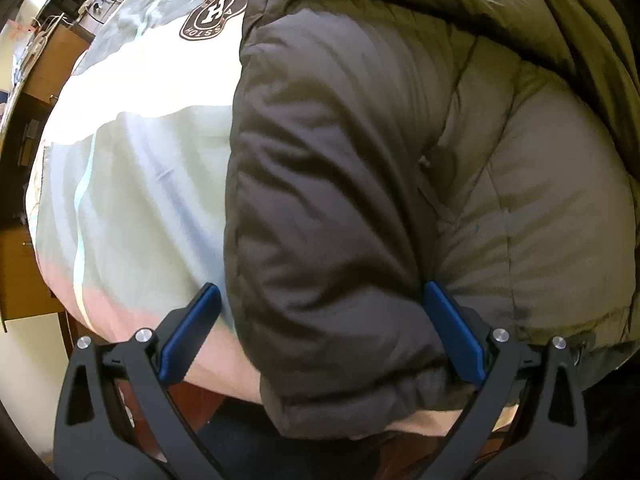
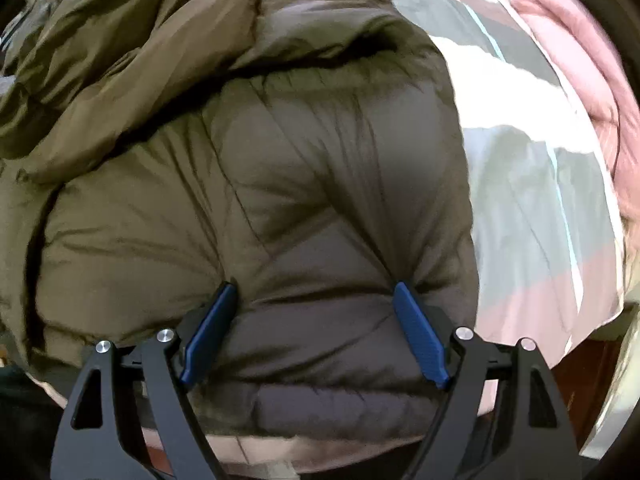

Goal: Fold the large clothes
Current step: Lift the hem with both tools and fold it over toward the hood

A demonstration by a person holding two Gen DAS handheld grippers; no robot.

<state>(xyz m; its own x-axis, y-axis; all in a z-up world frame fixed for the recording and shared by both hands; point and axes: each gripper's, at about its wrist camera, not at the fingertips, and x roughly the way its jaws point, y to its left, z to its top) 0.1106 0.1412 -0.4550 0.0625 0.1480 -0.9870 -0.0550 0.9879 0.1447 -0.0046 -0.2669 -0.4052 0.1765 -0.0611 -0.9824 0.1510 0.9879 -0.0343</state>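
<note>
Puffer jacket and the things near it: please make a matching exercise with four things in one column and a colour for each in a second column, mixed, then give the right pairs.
Things:
1. puffer jacket
2. bed cover
3. gripper pads
4. fluffy blanket

Colours:
A. blue
B. pink
C. olive brown
D. pale with pastel bands

Pairs: 1-C, 2-D, 3-A, 4-B
</note>
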